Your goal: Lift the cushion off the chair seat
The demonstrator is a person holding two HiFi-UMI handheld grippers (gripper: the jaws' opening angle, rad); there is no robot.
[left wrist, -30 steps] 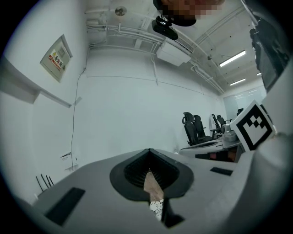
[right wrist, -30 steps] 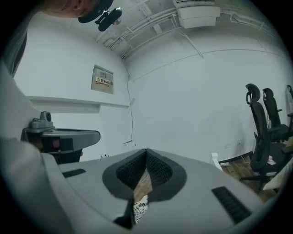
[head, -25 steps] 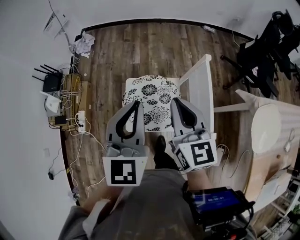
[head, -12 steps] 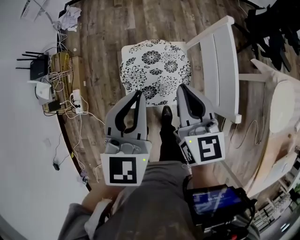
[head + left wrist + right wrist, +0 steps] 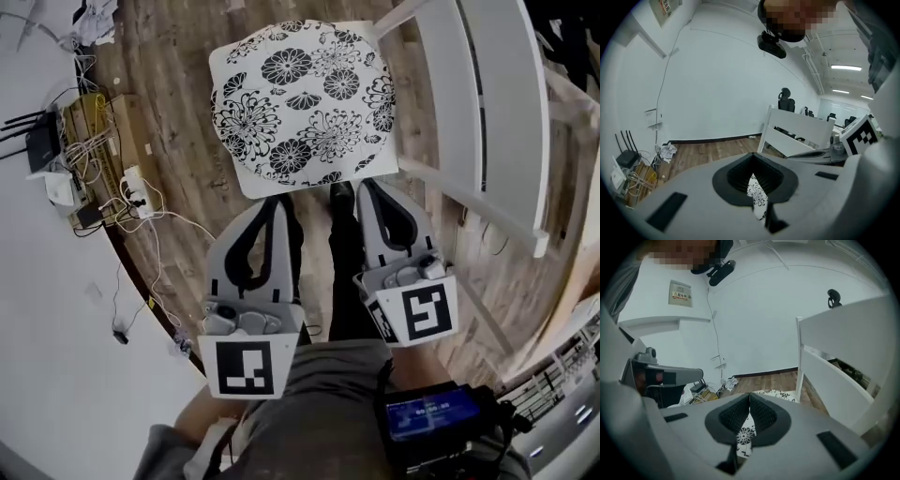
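Note:
A square white cushion (image 5: 300, 103) with black flower print lies flat on the seat of a white chair (image 5: 487, 112), whose slatted back stands at the right. My left gripper (image 5: 277, 201) hangs just short of the cushion's near edge, jaws shut with nothing between them. Beside it, my right gripper (image 5: 367, 186) is likewise shut and empty, its tips close to the cushion's near right corner. In the left gripper view, the left gripper (image 5: 752, 157) shows a strip of cushion (image 5: 757, 199) behind its jaws. The right gripper (image 5: 749, 397) points over the cushion (image 5: 777, 393).
A router, power strip and tangled cables (image 5: 66, 159) lie by the wall at the left. Dark shoes (image 5: 342, 199) stand on the wooden floor (image 5: 178, 56) between the grippers. A device with a lit screen (image 5: 427, 417) hangs at the person's waist.
Both grippers have come down side by side toward the chair. The cushion now fills more of the head view and lies right ahead of the tips. The jaws stayed shut.

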